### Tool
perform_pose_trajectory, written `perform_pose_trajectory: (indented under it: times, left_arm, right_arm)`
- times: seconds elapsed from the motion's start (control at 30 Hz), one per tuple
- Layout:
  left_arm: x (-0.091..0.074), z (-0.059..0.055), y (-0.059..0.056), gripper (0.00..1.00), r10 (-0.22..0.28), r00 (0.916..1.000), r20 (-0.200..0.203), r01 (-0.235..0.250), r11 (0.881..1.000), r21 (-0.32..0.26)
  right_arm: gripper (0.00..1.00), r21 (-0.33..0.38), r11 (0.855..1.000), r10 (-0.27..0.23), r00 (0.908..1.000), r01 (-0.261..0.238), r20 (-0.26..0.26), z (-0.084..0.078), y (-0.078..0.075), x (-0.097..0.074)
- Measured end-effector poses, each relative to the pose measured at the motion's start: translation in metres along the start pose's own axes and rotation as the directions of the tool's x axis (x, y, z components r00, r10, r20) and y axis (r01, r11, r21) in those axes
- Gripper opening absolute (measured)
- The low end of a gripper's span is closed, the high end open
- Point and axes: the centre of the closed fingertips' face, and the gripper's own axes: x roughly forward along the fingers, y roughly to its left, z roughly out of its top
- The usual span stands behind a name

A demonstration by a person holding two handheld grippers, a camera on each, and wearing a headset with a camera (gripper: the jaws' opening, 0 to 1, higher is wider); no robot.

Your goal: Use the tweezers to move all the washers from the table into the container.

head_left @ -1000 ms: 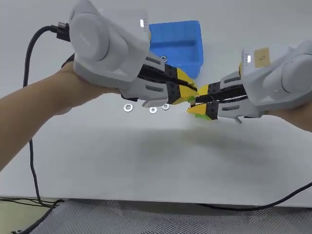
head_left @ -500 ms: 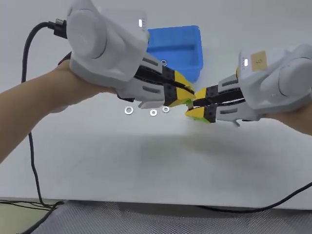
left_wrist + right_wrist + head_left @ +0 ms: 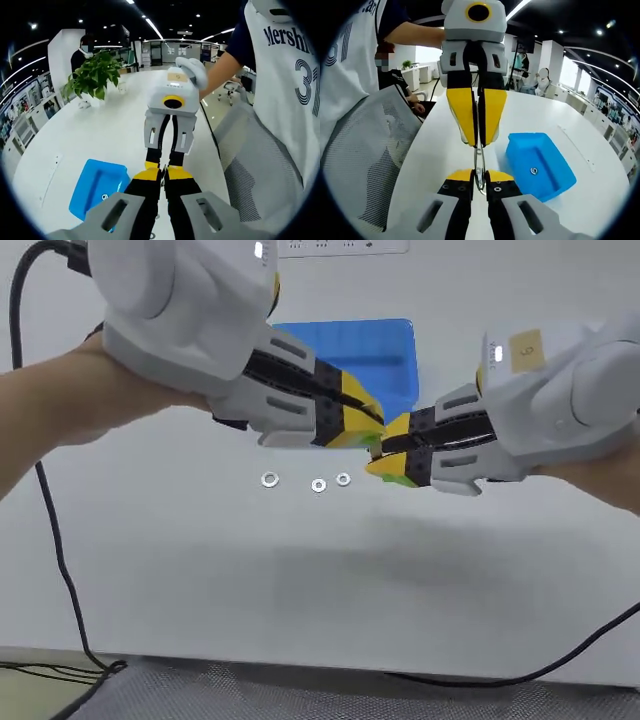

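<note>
Near the container (image 3: 409,355) edge, left claw (image 3: 372,432) and right claw (image 3: 378,462) pinch tweezers (image 3: 479,167).

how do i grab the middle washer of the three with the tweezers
Pinch its rim: the middle washer lies flat on the table, so probably one tweezers tip goes in the hole and one outside. Come down from above on the near side, since another washer sits close beside it.
</note>
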Motion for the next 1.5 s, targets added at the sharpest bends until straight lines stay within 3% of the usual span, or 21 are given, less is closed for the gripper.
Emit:
perform_pose_trajectory:
  times: [0.07, 0.3, 0.6, 0.7, 1.03, 1.23, 1.5]
  left_arm:
    - [-0.004, -0.003, 0.003, 0.07, 0.010, 0.9999, 0.000, -0.010, 1.000, 0.007]
    - [-0.017, 0.001, 0.010, 0.07, 0.038, 0.9993, 0.007, -0.038, 0.999, 0.037]
    - [-0.030, 0.006, 0.026, 0.07, 0.056, 0.9984, 0.007, -0.056, 0.996, 0.063]
    - [-0.033, 0.003, 0.035, 0.07, 0.059, 0.9983, 0.005, -0.059, 0.996, 0.066]
    - [-0.036, 0.002, 0.057, 0.07, 0.055, 0.9985, -0.002, -0.055, 0.996, 0.066]
    - [-0.033, -0.004, 0.073, 0.07, 0.054, 0.9985, -0.011, -0.053, 0.996, 0.070]
    - [-0.032, -0.002, 0.069, 0.07, 0.042, 0.9990, 0.016, -0.043, 0.997, 0.059]
  right_arm:
    - [0.10, -0.012, 1.000, 0.001, 1.0000, -0.001, 0.000, 0.005, -0.002, 0.000]
    - [0.10, -0.043, 0.999, 0.003, 1.0000, -0.002, 0.001, 0.017, -0.009, 0.000]
    - [0.10, -0.063, 0.998, -0.007, 0.9999, 0.008, 0.013, 0.031, -0.024, 0.004]
    - [0.10, -0.080, 0.997, -0.007, 0.9999, 0.008, 0.010, 0.035, -0.031, 0.007]
    - [0.09, -0.105, 0.994, -0.014, 0.9999, 0.015, 0.007, 0.036, -0.062, 0.018]
    - [0.09, -0.099, 0.995, -0.024, 0.9997, 0.024, 0.000, 0.027, -0.078, 0.024]
    - [0.09, -0.062, 0.998, -0.022, 0.9995, 0.024, 0.024, 0.026, -0.075, 0.024]
